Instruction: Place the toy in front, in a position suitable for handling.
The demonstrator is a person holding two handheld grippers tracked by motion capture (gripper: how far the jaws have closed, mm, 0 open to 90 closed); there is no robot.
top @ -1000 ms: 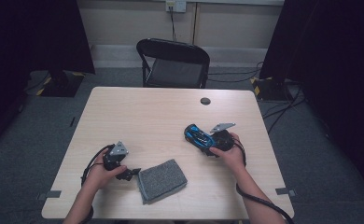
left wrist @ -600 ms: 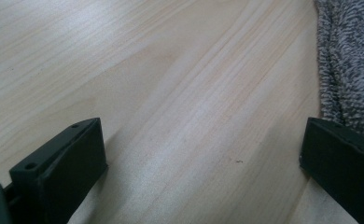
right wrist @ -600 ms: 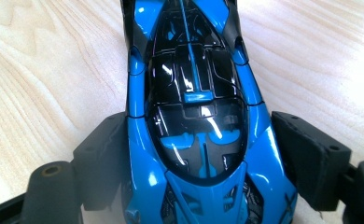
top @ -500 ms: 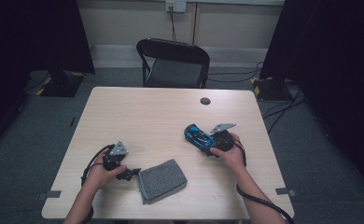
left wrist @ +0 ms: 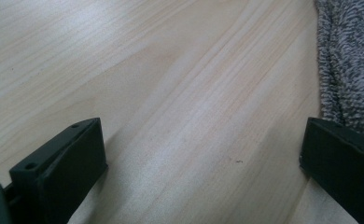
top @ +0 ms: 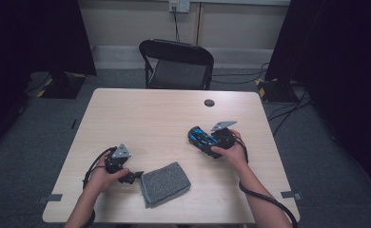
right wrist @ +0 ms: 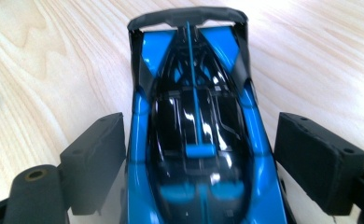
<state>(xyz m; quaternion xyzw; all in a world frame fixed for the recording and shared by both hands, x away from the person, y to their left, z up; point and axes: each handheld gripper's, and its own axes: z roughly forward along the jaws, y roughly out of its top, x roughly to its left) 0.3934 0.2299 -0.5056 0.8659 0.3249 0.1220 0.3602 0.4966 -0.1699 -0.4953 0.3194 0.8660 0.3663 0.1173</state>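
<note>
A blue and black toy race car lies on the wooden table at the right. My right gripper reaches around it from the right. In the right gripper view the car sits between the two pads; the jaws have just been opening, and a thin gap shows beside the right pad. My left gripper rests low at the front left, open over bare wood. Its tips are right next to a grey cloth, whose edge lies by one jaw.
A small dark round disc lies toward the table's far edge. A black folding chair stands behind the table. Cables trail from both grippers. Bare tabletop stretches across the middle and far left.
</note>
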